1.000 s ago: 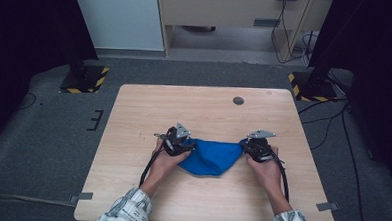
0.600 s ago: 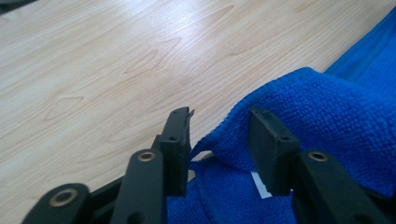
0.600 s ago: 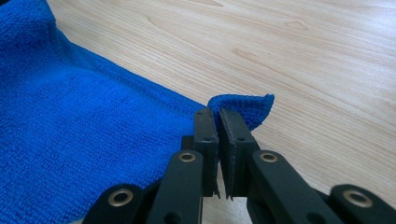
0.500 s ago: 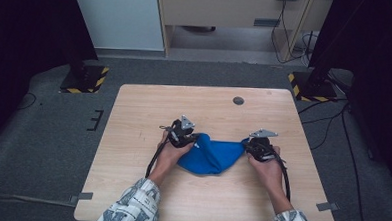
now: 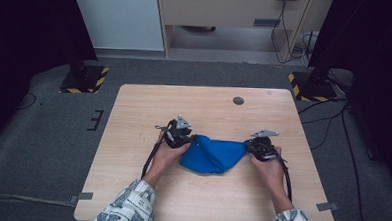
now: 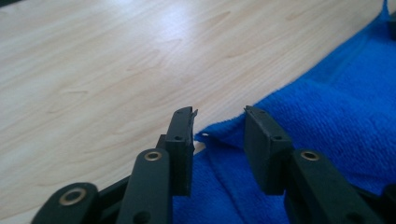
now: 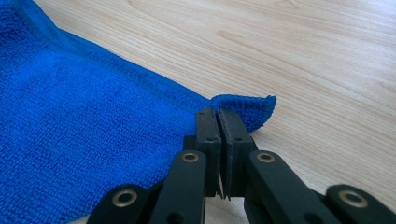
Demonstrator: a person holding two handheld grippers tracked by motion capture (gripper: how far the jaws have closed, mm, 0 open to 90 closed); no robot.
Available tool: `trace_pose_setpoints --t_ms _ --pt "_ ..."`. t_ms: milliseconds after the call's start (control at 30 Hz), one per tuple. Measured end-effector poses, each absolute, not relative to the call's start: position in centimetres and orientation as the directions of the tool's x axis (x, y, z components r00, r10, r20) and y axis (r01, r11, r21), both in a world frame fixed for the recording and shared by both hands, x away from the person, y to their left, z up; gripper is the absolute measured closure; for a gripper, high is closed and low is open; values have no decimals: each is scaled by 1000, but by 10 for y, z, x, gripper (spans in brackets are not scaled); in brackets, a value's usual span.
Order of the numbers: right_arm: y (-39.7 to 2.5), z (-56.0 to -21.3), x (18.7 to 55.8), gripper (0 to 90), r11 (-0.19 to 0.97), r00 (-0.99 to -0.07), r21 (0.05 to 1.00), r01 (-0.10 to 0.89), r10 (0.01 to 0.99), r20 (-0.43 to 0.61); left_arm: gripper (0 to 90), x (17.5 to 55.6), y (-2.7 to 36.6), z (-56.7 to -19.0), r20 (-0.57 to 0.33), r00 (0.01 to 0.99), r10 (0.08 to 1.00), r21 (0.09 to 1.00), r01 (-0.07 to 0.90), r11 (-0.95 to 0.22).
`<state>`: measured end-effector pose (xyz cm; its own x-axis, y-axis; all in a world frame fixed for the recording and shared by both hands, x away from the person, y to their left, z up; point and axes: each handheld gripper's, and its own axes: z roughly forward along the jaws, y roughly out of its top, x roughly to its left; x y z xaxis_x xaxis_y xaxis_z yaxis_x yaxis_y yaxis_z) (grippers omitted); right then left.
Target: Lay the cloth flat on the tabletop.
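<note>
Light wood-grain worktop point(image 5: 209, 106), rectangular with rounded corners, sits centre frame on grey carpet; one small dark round disc point(image 5: 238, 100) near its upper right. One blue cloth point(image 5: 213, 154), microfibre, fuzzy looped pile with a stitched hem, lies bunched in a rough triangle at frame centre, slightly below the middle of the worktop. Two hand-held grippers, black plastic, jointed links with brass-coloured rivets, each with a grey three-cornered plate on top. Left hand-held gripper point(image 5: 179, 135) is at the cloth's left edge, centre-left of the high view; in the left gripper view point(image 6: 218, 135) its jaws stand spread, a cloth corner lying between and under them, not pinched. Right hand-held gripper point(image 5: 260, 146) is at the cloth's right edge; in the right gripper view point(image 7: 218, 122) its jaws are pressed together, pinching the cloth's hem just behind a curled corner tip. Two forearms in patterned sleeves enter from the bottom edge. Two black stand bases with yellow-black hazard stripes, upper left and upper right beyond the worktop. Pale cabinet along the top edge.
</note>
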<state>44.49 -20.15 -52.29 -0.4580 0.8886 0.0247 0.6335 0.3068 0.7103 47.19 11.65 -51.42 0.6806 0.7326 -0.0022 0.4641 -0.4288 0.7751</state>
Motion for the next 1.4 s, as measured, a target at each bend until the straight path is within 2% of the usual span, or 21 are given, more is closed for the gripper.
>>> trace_pose_setpoints --t_ms 200,400,467,667,767,1100,1400 --pt "-201 -523 445 875 306 -459 710 634 888 28 486 474 106 -526 45 680 732 762 450 -465" --pt "-201 -524 444 872 306 -463 710 634 886 32 460 479 101 -530 58 692 719 763 434 -479" --pt "-201 -524 444 872 310 -466 710 632 885 29 508 480 100 -531 36 709 704 759 439 -481" --pt "-201 -523 444 874 306 -464 716 627 886 27 751 479 97 -528 16 727 687 748 447 -490" --pt "-200 -522 444 878 308 -466 722 620 884 24 827 479 97 -525 4 716 698 751 459 -475" --pt "-203 -515 442 884 291 -457 738 609 889 27 850 474 110 -500 -3 670 742 814 432 -387" --pt "-201 -506 438 885 290 -463 768 572 886 10 854 468 126 -482 6 641 767 832 422 -359"
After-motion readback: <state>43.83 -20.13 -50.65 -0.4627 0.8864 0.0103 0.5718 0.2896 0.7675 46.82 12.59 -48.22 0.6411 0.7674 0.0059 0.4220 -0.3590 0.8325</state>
